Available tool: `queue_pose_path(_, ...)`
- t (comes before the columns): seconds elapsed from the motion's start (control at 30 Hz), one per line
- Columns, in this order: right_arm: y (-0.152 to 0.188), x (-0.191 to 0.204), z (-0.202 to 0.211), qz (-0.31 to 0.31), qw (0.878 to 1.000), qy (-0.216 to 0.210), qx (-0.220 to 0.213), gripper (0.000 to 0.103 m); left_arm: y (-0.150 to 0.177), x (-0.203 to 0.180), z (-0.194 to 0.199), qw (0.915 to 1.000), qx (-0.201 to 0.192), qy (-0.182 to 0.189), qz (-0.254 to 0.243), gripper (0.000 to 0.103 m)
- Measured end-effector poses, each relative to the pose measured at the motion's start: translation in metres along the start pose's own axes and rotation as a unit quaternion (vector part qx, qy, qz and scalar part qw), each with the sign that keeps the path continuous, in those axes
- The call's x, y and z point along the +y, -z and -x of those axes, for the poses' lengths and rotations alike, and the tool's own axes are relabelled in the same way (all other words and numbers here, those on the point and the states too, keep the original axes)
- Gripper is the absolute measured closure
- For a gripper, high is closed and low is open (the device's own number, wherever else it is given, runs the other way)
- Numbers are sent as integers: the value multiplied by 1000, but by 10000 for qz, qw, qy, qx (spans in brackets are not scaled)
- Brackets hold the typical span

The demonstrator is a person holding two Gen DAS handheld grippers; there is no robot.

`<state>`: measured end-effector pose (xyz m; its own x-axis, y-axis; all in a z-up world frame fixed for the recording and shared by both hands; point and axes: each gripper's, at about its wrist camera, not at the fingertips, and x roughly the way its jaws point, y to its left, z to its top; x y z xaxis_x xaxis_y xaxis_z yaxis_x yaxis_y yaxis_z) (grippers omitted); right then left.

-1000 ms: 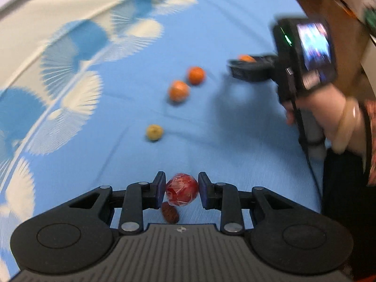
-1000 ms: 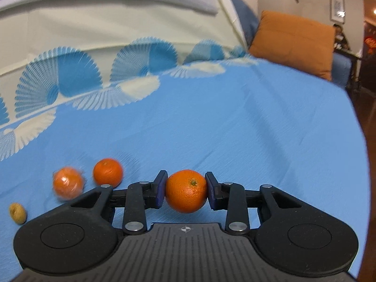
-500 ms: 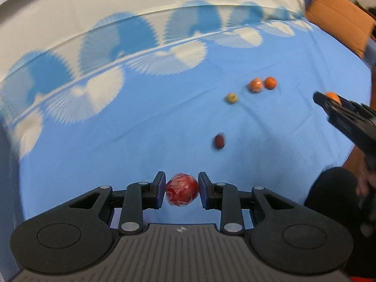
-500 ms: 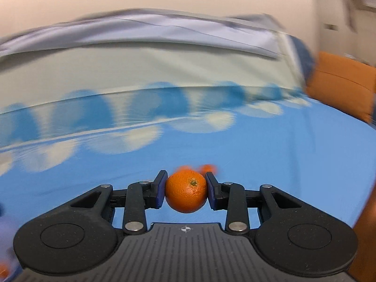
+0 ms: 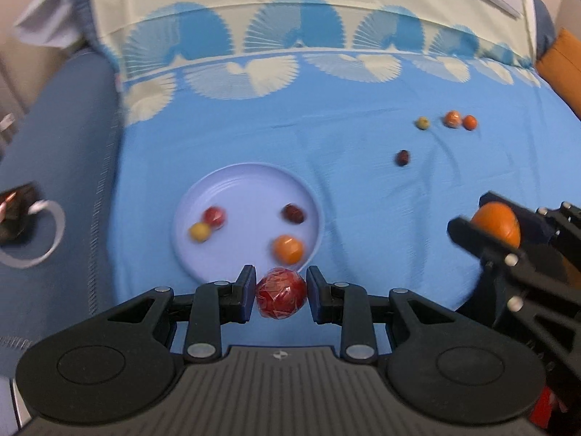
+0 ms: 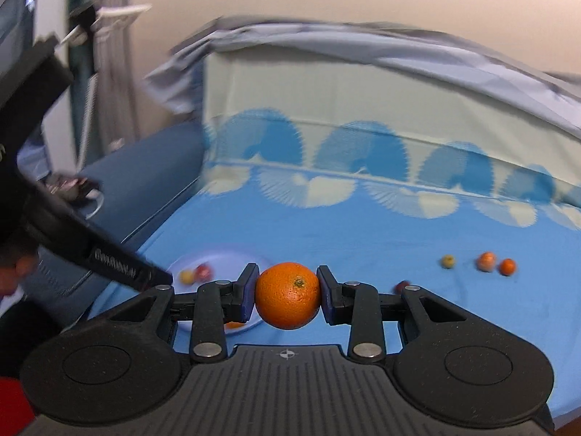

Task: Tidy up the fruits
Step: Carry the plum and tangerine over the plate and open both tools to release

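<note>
The only writing in view ran in pale letters along the black body of the left gripper (image 6: pixel 120 272) at the left of the right wrist view, too blurred to read. The left gripper (image 5: pixel 281 292) pinched a red fruit in crinkled clear wrap (image 5: pixel 281 298) between its fingers, above the near rim of a pale lilac plate (image 5: pixel 189 214) that lay on the blue bed sheet (image 5: pixel 363 218). On the plate sat a small red fruit (image 5: pixel 214 216) touching a yellow one (image 5: pixel 199 231), a dark red one (image 5: pixel 294 213) and an orange one (image 5: pixel 288 249). The right gripper (image 6: pixel 287 294) squeezed an orange (image 6: pixel 287 295) between its fingers, at the sheet's right edge in the left wrist view. Farther right on the sheet, well apart from the plate, lay a dark fruit (image 5: pixel 402 157), a yellowish one (image 5: pixel 422 122) and two orange ones (image 5: pixel 452 119) side by side. An orange cushion (image 5: pixel 561 65) lay at the bed's far right corner.
</note>
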<state>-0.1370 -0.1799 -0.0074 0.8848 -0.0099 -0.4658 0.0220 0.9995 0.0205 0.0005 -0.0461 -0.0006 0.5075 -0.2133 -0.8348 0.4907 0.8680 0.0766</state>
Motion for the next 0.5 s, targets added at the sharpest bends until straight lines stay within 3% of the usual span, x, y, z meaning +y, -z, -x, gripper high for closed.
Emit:
queue_pose_path(0.27, -2, 29, 11, 252, 9996, -30, 118, 67, 37, 29, 25, 9982, 5, -74, 595, 70)
queue_pose_path(0.5, -1, 43, 15, 462, 9989, -8, 127, 67, 44, 39, 36, 9970, -131, 36, 757, 70)
